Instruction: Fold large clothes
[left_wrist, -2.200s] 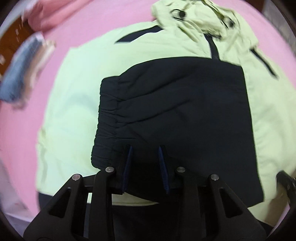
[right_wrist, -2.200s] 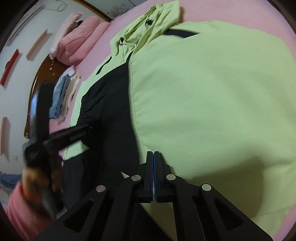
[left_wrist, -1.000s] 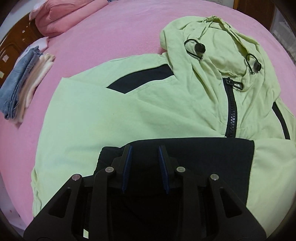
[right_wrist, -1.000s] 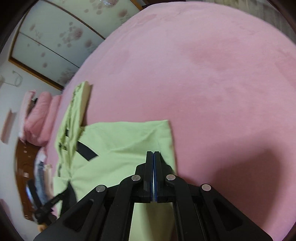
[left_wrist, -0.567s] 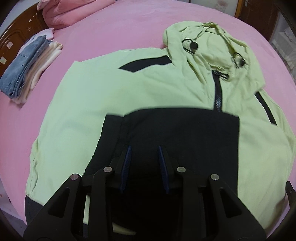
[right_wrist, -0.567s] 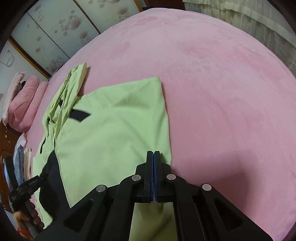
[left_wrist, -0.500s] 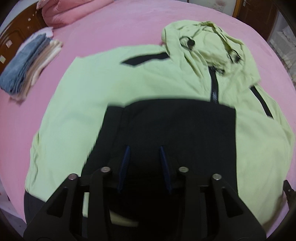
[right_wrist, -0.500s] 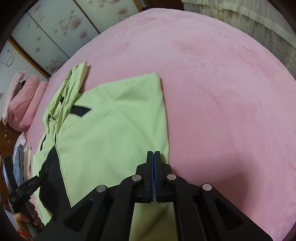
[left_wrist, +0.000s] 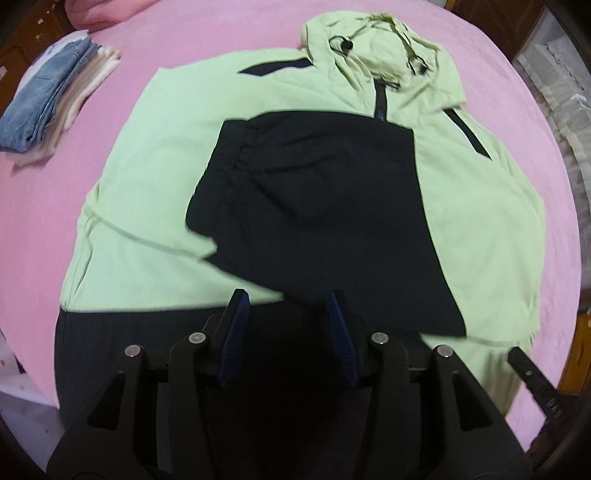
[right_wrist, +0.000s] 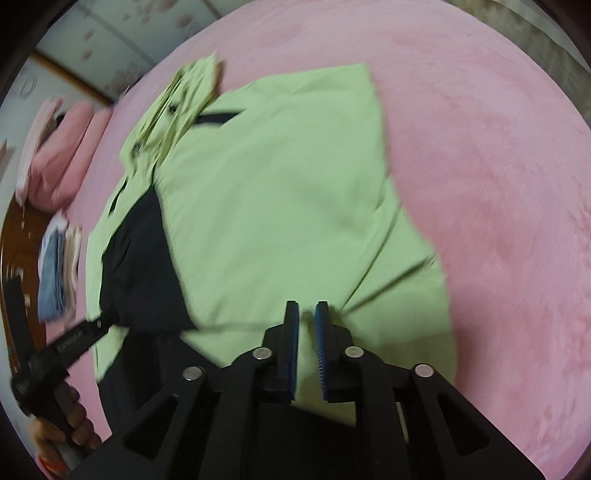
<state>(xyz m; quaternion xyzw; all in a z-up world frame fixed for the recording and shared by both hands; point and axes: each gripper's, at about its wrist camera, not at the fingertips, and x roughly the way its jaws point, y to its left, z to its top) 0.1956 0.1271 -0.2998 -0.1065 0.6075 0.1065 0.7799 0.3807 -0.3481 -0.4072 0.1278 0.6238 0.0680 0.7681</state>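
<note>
Both grippers opening, nothing pinched. Left gripper (left_wrist: 288, 332) jaws apart above dark hem; black sleeve (left_wrist: 317, 206) ahead, laid across jacket (left_wrist: 155, 177) chest, likely to narrow it. Right gripper (right_wrist: 306, 343) jaws parting over green sleeve (right_wrist: 280, 192), folded inward on pink bed (right_wrist: 498, 166).

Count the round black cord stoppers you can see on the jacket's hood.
2: one stopper on the hood's left side, the other stopper on its right. Folds may hide more.
</note>
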